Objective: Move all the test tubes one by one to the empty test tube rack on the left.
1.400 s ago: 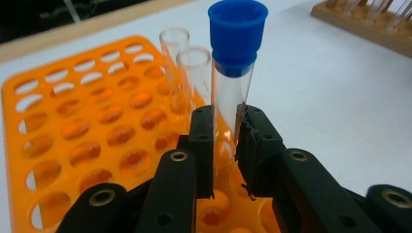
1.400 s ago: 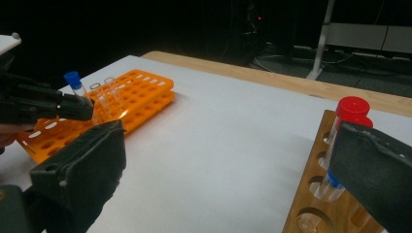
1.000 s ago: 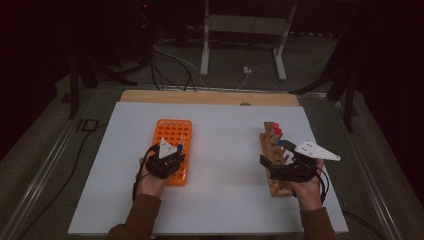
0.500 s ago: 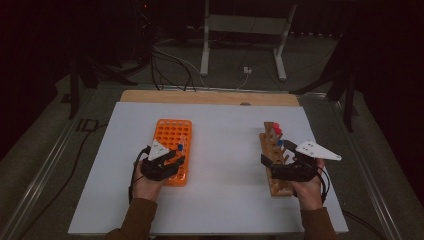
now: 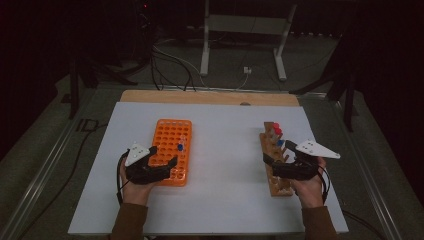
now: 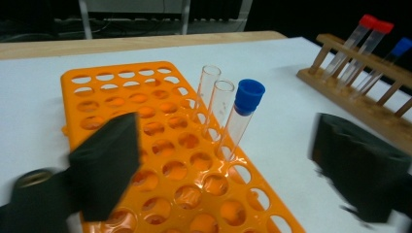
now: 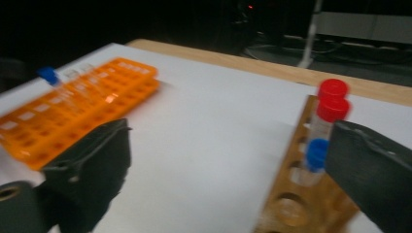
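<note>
On the tabletop's left, the left tool (image 5: 161,161), jaws just spread, releases the blue-capped tube (image 6: 241,118) upright in the orange rack (image 6: 145,145); the right tool (image 5: 281,161) hangs spread beside the wooden rack (image 5: 274,165).

An orange rack (image 6: 170,160) is seen on a white table (image 5: 225,150), with a blue-capped tube (image 6: 241,119) and two clear tubes (image 6: 214,99) in it. A brown wooden rack (image 7: 301,194) is fitted with red-capped tubes (image 7: 333,104) and one blue-capped.
</note>
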